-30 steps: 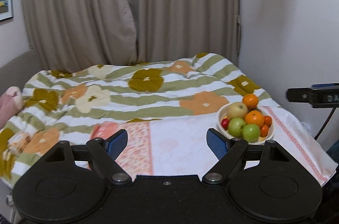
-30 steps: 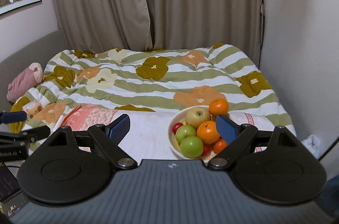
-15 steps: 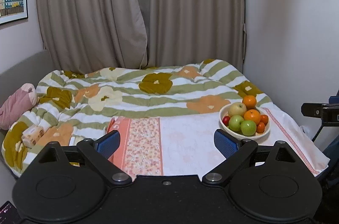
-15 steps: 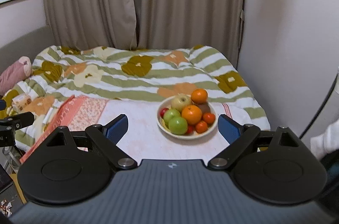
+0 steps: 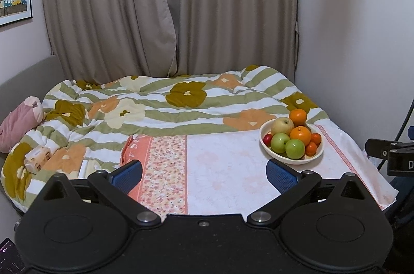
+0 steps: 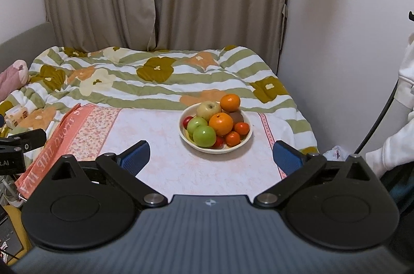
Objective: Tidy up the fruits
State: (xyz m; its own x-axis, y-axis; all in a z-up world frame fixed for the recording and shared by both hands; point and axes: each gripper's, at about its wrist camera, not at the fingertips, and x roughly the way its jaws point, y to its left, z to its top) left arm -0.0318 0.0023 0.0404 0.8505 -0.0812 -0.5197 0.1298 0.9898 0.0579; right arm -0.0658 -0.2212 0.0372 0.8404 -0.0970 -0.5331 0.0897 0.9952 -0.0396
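Both grippers' fingers spread, holding nothing; fruit bowl near cloth's right edge.

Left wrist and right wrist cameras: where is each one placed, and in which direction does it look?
Left wrist view: sits behind the open left gripper, faces the bed; the fruit bowl lies right of centre.
Right wrist view: sits behind the open right gripper, faces the bowl almost straight on; a white sleeve shows at right.
Shared: bowl, floral quilt, curtains, and each glimpses the other gripper's mount.
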